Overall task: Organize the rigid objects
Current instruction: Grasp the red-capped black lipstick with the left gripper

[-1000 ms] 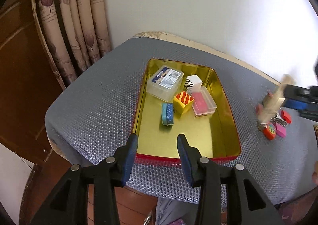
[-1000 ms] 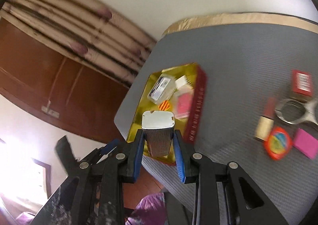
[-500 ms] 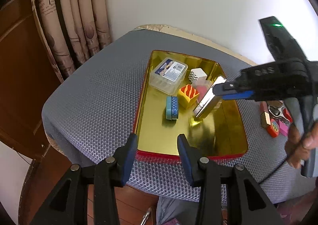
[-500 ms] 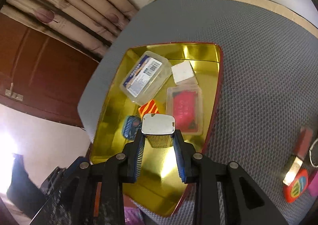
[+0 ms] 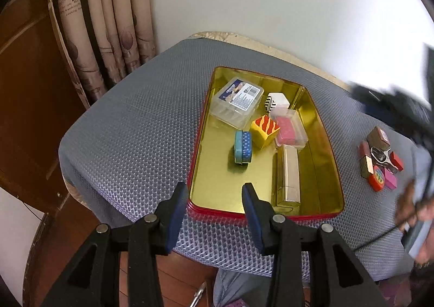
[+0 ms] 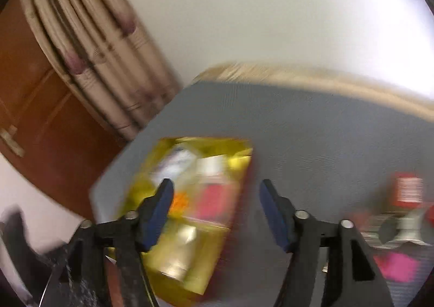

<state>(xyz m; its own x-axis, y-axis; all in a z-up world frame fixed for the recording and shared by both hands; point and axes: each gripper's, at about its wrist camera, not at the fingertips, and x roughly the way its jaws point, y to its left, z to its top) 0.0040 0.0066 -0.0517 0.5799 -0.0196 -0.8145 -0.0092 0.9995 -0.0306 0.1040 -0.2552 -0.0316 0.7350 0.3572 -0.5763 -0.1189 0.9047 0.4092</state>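
Left gripper (image 5: pixel 214 202) is hanging wide open, empty, over the near rim of the gold tray (image 5: pixel 329 149). Right gripper (image 6: pixel 215 208) is gaping empty above the grey cover. The silver case (image 5: pixel 289 177) is lying in the tray's near right part, touching the pink box (image 5: pixel 290 132) beyond it.

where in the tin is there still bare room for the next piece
Bare floor in the tin: the near-left corner, between blue case, silver box and front rim, and the strip right of the silver box. The far half is crowded.
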